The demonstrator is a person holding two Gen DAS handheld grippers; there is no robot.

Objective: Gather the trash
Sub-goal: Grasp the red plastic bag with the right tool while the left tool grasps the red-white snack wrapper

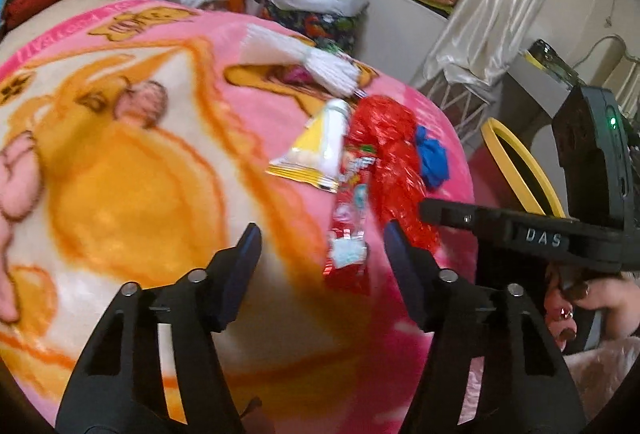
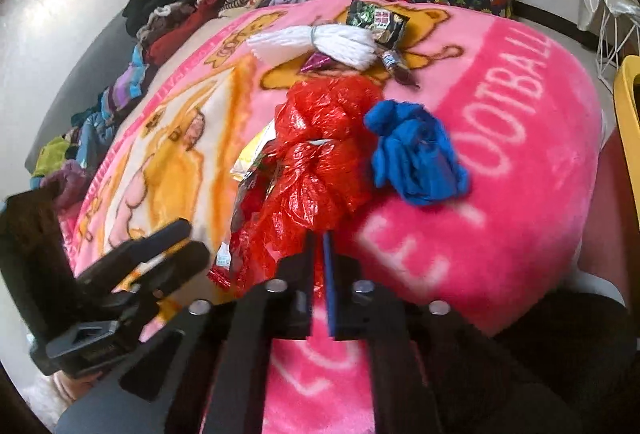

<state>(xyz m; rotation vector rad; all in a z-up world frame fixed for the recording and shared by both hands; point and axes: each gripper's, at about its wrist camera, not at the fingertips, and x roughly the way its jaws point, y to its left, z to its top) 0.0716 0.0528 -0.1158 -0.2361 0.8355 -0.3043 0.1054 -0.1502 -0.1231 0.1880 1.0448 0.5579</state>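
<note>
Already the pick-up is under way: the right gripper (image 2: 320,240) has its jaws closed on the red plastic bag (image 2: 320,154) at frame centre on the pink blanket (image 2: 500,194), while the left gripper (image 1: 320,254), jaws half open, flanks the red snack wrapper (image 1: 350,226) and must close next.

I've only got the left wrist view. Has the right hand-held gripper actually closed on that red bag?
Observer: Yes. The right hand-held gripper is shut, and its tips seem to pinch the near edge of the red plastic bag.
Operator: Is any trash hidden behind the white yarn?
Observer: A dark snack packet lies just beyond the white yarn bundle, touching it.
</note>
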